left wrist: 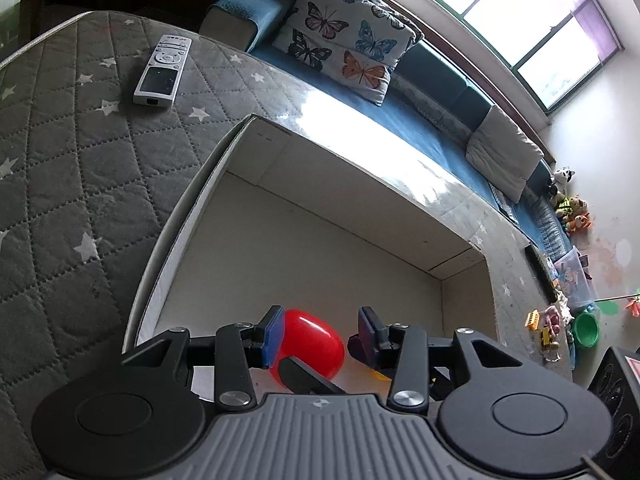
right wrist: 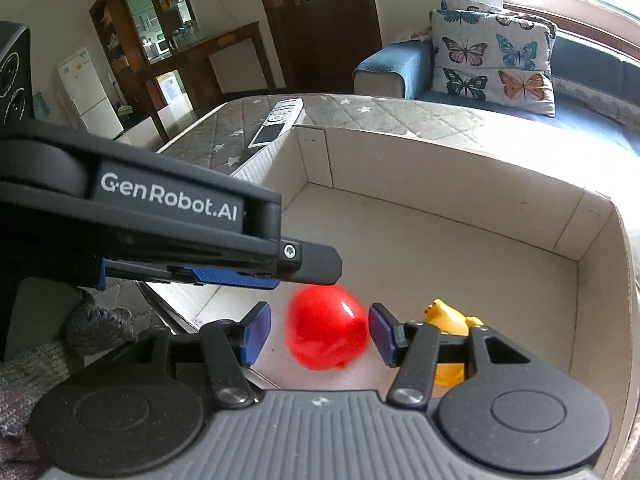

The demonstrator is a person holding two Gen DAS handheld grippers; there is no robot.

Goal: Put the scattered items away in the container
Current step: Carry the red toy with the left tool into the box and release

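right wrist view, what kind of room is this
Most likely a home living room: a blue sofa with butterfly cushions, a remote control on a quilted star-print cover, and a wooden cabinet behind.

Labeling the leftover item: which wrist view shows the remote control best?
Left wrist view: the remote control lies in full on the grey quilted cover, outside the box, with buttons and screen visible. In the right wrist view the remote control is farther off, foreshortened, with its near end close behind the box rim.
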